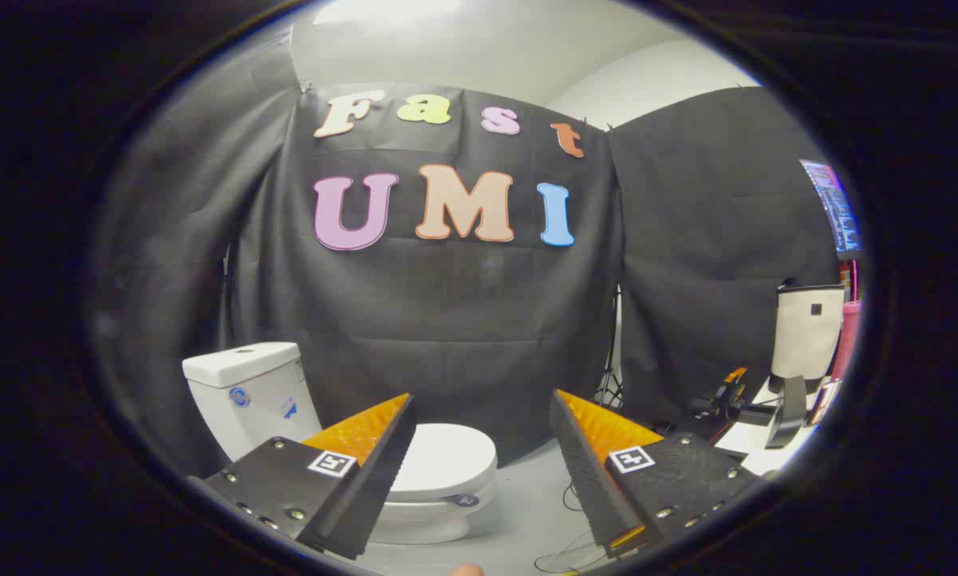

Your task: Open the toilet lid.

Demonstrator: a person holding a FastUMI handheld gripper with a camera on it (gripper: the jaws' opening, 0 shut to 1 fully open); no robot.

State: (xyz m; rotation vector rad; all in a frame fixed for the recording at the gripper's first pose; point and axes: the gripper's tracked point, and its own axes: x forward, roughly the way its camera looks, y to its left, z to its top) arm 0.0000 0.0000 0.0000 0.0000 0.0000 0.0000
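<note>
The gripper hung in the air with its two fingers spread wide apart, nothing between them but open space and the booth's dark cloth wall beyond. The fingers were wedge-shaped, ridged along their inner faces, each carrying a small square marker on its flat bolted base.

The toilet stood on the pale grey floor, low down and beyond the fingers, partly behind the left one. It was glossy white ceramic, rounded and smooth. Its lid lay flat and closed over the bowl, an oval whose long axis ran from the tank outward toward the right finger, the rounded front edge pointing that way. What the bowl held could not be told with the lid down. The tank rose behind and to the left, a boxy shape with a flat cover and small blue stickers on its side. A small dark tag sat on the bowl's front just under the lid's rim.

Well off past the right finger stood a table with a cream bag, some dark tools and a lit screen above it. Thin cables trailed over the floor near the right finger
</note>
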